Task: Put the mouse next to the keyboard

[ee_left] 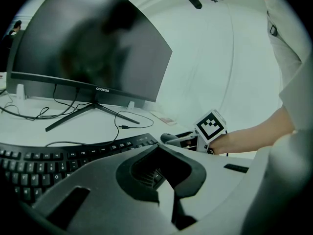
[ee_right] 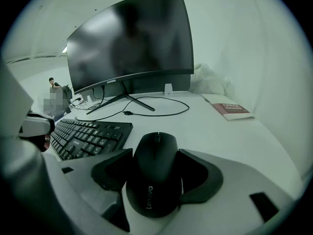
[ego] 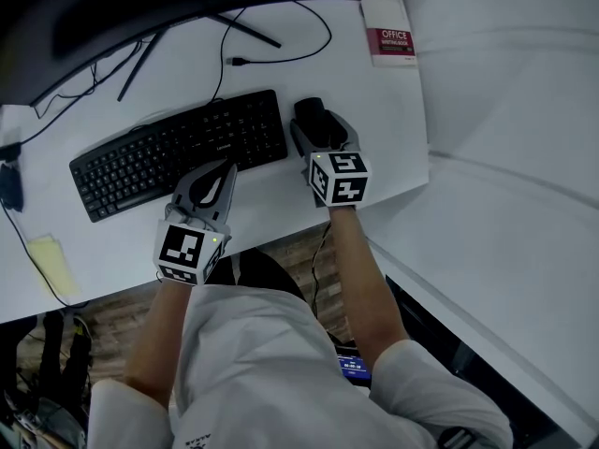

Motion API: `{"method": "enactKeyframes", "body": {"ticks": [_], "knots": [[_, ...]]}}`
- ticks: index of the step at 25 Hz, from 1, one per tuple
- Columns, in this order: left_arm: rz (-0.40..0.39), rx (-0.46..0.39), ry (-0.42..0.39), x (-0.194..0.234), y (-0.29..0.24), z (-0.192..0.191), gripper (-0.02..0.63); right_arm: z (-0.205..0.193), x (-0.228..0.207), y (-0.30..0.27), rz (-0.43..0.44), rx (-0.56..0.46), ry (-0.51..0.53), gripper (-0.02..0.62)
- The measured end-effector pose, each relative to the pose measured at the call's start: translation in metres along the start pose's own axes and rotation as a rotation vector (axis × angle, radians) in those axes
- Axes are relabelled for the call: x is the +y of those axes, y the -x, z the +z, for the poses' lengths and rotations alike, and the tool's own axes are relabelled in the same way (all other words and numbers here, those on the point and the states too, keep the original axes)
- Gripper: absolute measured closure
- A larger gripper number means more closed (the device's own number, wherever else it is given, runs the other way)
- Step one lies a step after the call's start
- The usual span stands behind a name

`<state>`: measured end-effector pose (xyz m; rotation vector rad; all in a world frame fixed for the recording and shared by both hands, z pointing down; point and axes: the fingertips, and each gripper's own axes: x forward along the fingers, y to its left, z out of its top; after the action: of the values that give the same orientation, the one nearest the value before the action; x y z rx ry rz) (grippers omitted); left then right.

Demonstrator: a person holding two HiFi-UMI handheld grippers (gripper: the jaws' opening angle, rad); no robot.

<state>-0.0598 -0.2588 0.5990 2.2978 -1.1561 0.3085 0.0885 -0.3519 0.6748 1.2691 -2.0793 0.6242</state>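
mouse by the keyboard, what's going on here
A person holds a gripper in each hand over a white desk. The right gripper is closed on the black mouse, a pad on each side, just off the right end of the black keyboard. The left gripper sits closed and empty at the keyboard's front edge. Whether the mouse is resting on the desk can't be told.

Office, white desk (ego: 386,110), curved monitor (ee_right: 127,43), black keyboard (ego: 178,152)
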Motion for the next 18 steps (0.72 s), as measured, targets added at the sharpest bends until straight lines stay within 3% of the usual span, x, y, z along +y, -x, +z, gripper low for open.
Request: {"method": "enactKeyframes", "body": {"ticks": [18], "knots": [[0.011, 0.005, -0.005, 0.001, 0.0022, -0.0007, 0.594, -0.0022, 0.0021, -0.0036, -0.014, 0.029, 0.038, 0.292]]}}
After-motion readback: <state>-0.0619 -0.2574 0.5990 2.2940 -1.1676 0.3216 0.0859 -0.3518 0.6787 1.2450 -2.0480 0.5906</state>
